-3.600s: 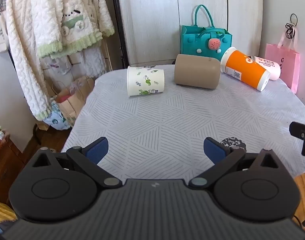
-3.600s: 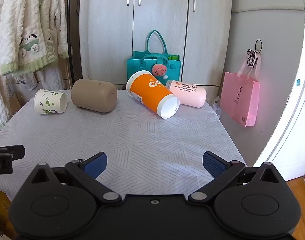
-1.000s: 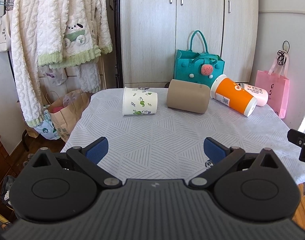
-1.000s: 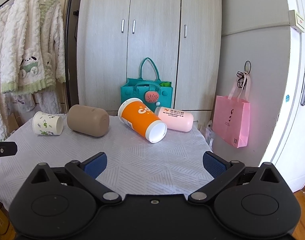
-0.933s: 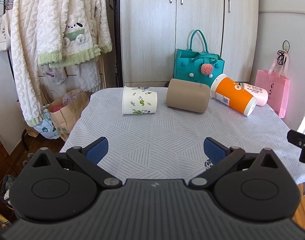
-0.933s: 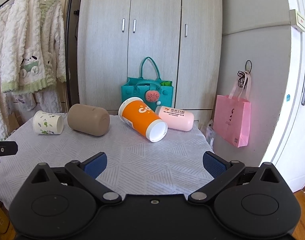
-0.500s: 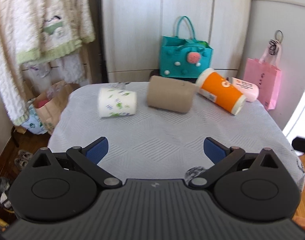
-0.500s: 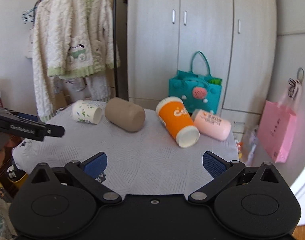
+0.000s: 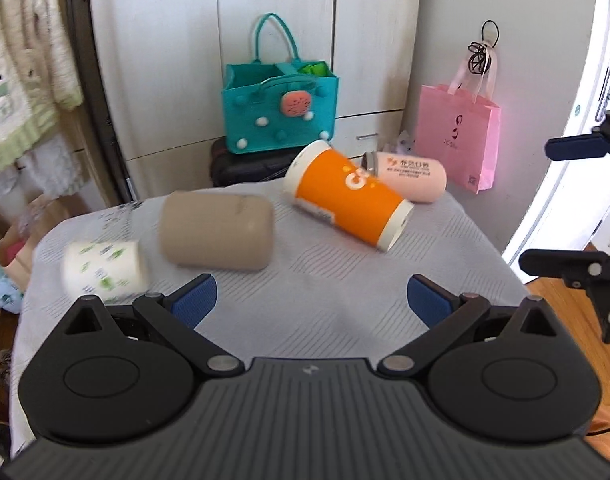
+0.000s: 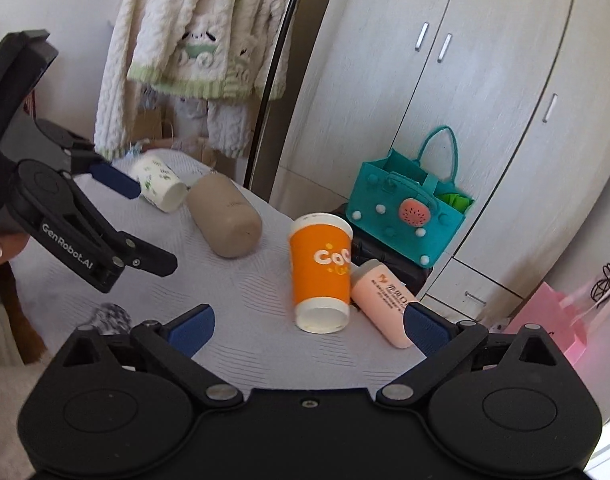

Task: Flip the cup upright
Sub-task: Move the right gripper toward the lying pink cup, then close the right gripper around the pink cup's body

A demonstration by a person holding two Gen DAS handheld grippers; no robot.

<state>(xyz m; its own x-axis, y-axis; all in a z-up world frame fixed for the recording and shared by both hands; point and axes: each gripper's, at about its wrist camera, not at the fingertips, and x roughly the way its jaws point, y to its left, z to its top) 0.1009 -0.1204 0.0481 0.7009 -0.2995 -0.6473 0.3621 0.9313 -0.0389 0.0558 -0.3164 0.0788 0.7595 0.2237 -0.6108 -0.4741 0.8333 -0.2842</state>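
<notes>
Four cups lie on their sides in a loose row across a desk (image 9: 325, 288) covered with a pale grey patterned cloth. From the left wrist view, nearest the left edge is a white paper cup with green leaf print (image 9: 105, 270), blurred in this view; just beside it is a tan cup (image 9: 217, 232); next, a little apart, an orange cup with white rims (image 9: 347, 200), its narrower end angled toward the camera; and touching the orange cup's far side, a pink cup with printed text (image 9: 409, 174). From the right wrist view the orange cup (image 10: 321, 272) lies with its narrower end toward the camera and the pink cup (image 10: 383, 300) lies against its right side. The left claw (image 9: 311, 300) hangs above the near part of the desk, its blue pads spread wide and grasping nothing. The right claw (image 10: 307, 330) is likewise spread wide and grasping nothing, above the desk's edge near the orange and pink cups. Behind the desk stand pale wardrobe doors (image 9: 273, 40), a teal felt bag (image 9: 281, 112), a pink paper bag (image 9: 457, 140) hanging on the wall, and a fluffy white and green garment (image 10: 201, 40) on a hanger.
</notes>
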